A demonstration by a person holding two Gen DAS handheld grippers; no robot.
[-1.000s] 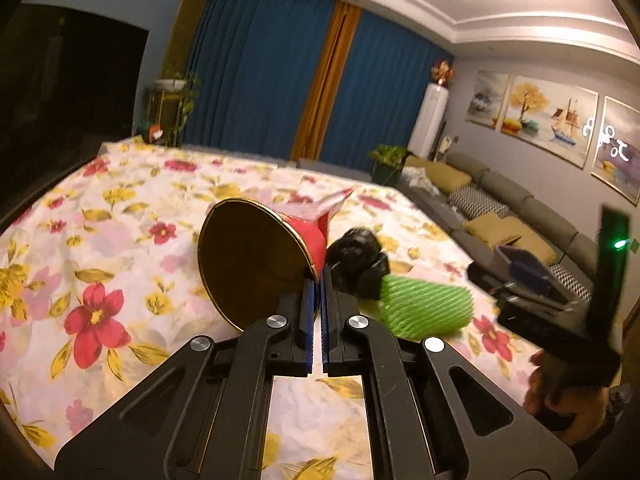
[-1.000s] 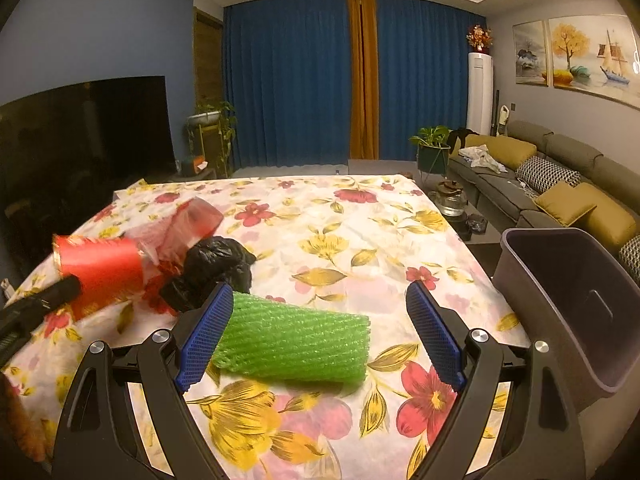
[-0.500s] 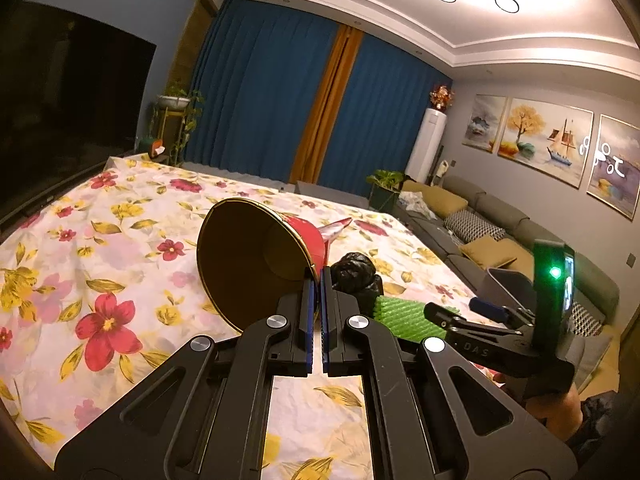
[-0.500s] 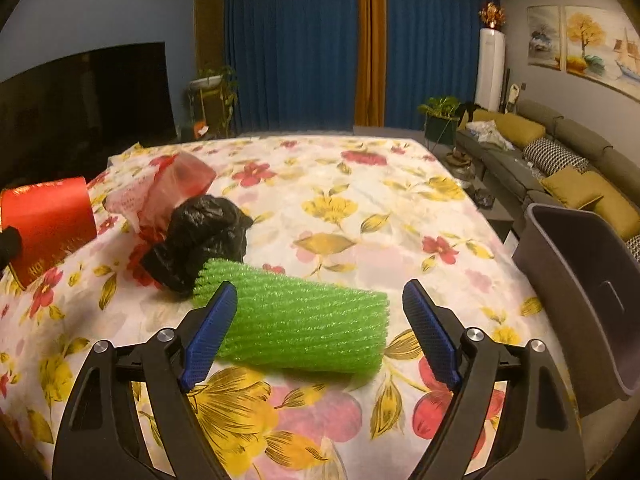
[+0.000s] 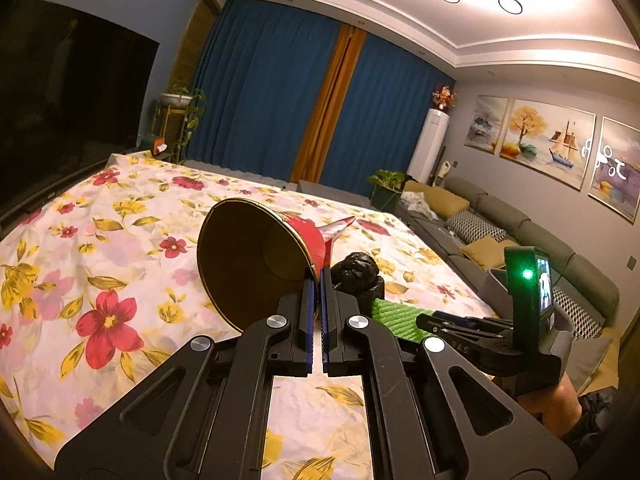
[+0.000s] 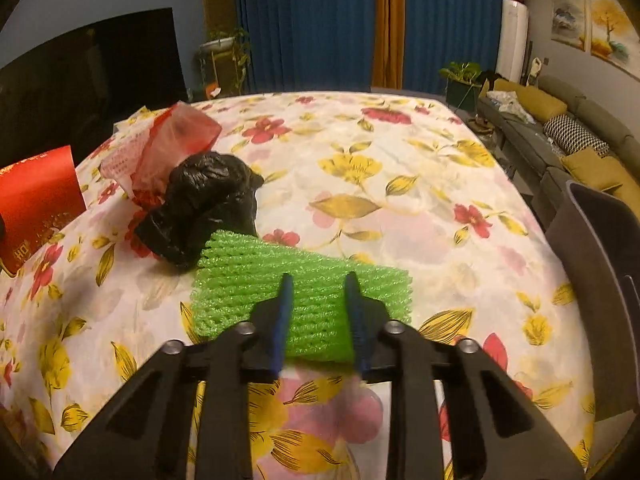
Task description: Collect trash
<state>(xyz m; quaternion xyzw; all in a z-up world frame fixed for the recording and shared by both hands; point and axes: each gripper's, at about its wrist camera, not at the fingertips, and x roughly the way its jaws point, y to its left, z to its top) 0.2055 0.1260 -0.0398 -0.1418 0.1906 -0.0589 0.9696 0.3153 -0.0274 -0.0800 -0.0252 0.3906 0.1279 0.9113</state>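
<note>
The right tongs (image 6: 316,286) are just closing in, their jaws narrowing over the middle of the green foam net (image 6: 256,280); the pads are biting into its soft mesh but a strip of it is showing between them, so the grip looks half made, likely aimed at the centre so the limp sleeve lifts evenly. The left tongs (image 5: 320,280) are pinching the rim of the red paper cup (image 5: 256,264), jaws nearly together, holding it tipped with its gold inside facing the camera, probably kept aloft while the other hand works. Touching the net's far end, at eleven o'clock, a crumpled black bag (image 6: 204,200) is lying on the flowered counter (image 6: 400,208); beyond it a red plastic bag (image 6: 172,140) is slumping. At three o'clock, off the counter's edge, the grey bin (image 6: 600,280) is waiting for the trash.
</note>
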